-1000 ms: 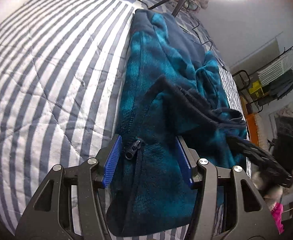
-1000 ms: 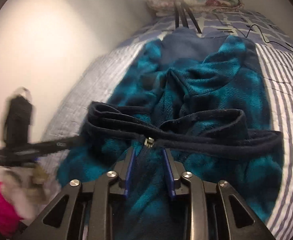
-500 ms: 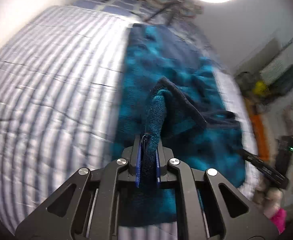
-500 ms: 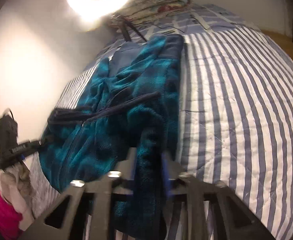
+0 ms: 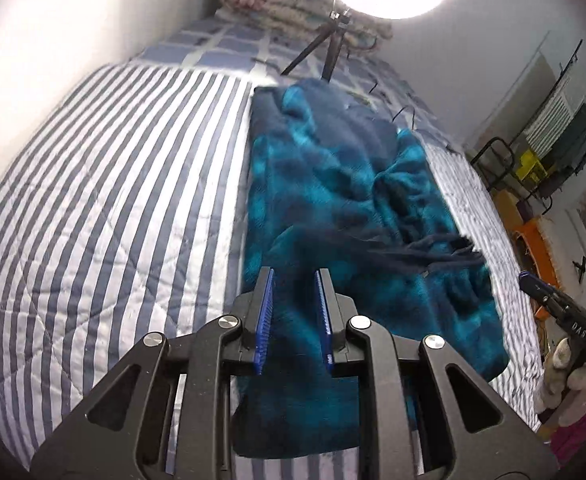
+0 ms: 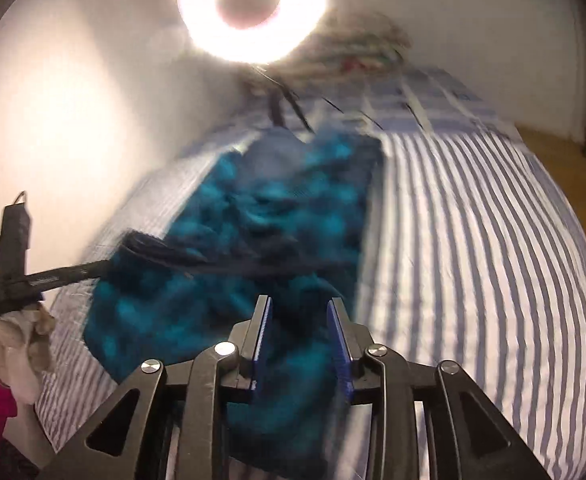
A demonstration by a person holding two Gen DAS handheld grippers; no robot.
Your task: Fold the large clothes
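Here the striped quilt (image 5: 105, 216) covers the bed, and the teal fleece (image 5: 333, 200) lies lengthwise on it, rumpled, its dark hem bunched across the middle. A ring light (image 6: 251, 10) glares from the far end. The left gripper (image 5: 293, 316) has just been opening, its jaws narrowly parted with fleece between them. The right gripper (image 6: 299, 340) has been opening too, with fleece between its jaws; blur hides whether the pads press.

Glaring ring light (image 6: 251, 12) overhead; fisheye-bent edges; right view motion-blurred.
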